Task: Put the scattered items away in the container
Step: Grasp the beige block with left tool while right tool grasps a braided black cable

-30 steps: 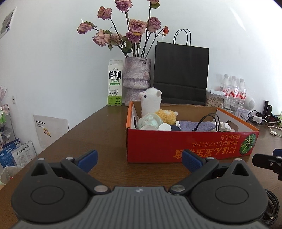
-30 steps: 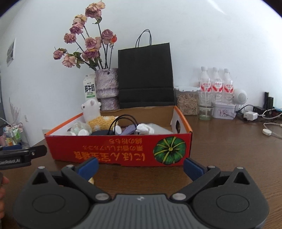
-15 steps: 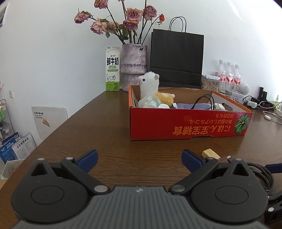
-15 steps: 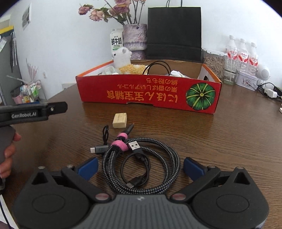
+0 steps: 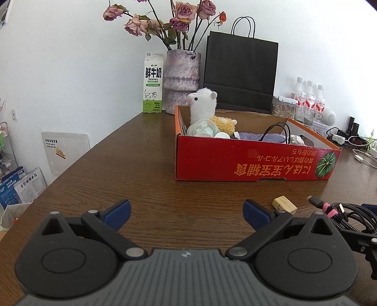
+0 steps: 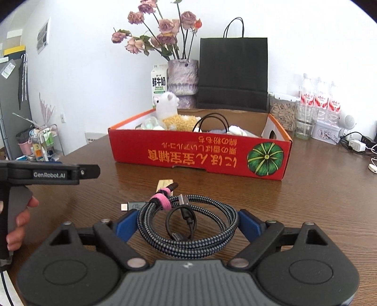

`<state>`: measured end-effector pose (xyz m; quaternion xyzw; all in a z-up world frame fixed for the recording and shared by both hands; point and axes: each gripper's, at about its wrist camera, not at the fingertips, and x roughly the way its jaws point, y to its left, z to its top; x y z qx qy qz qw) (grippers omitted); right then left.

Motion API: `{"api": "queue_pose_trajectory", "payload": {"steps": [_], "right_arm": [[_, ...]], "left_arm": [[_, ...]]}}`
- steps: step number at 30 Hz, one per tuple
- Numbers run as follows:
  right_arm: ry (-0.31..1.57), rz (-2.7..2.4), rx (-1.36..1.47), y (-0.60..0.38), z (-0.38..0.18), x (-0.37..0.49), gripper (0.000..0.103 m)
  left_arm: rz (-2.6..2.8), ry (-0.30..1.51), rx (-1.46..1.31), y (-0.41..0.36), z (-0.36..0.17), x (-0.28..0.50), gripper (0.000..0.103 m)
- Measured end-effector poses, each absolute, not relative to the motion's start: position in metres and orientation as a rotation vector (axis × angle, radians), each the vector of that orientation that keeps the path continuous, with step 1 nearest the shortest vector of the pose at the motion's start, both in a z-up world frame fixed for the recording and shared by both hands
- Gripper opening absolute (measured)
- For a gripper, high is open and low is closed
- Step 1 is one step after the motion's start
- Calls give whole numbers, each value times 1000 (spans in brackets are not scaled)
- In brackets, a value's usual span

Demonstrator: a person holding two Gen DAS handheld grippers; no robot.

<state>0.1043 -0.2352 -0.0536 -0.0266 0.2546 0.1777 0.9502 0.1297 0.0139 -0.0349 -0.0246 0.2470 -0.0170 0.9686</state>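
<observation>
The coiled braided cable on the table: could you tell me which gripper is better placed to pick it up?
Right: the right gripper already straddles the coiled braided cable, closing; the left gripper faces bare wooden table.

Milk carton (image 5: 153,82) beside purple vase (image 5: 182,81) holding dried roses (image 5: 179,21), at table's far edge. Black paper bag (image 5: 240,73) against white wall. Three water bottles (image 5: 309,101), jar (image 5: 284,108) further right. Chargers, cables (image 5: 353,141) near right edge.

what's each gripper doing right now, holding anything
Left gripper: open, nothing between its fingers.
Right gripper: jaws just been closing around the coiled braided cable; not yet clamped.
</observation>
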Motion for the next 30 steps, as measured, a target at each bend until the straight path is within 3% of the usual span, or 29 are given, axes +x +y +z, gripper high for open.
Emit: {"api": "queue_pose_trajectory", "payload": {"steps": [16,21,22,26,28,30], "right_arm": [[621,338,-60,-248,-58,112,91],[595,334,-80,-254,-46,100,97],[588,336,-81,-255,-44,98,95],[610,360,-92,-253,-37,93,69],[638,369,-103,-250,-38,95,68],[672,370,-113,-247,-42,99,58]], "left_arm": [[-37,522,-49,14,-37,131,103],[-28,525,-30,11,-37,126,103],[-28,523,-24,11,-37,124,103],[-44,528,2,8,-35,113,103],[-59,534,-3,8,-34,109,103],[-65,538,-3,8,-32,107,103]]}}
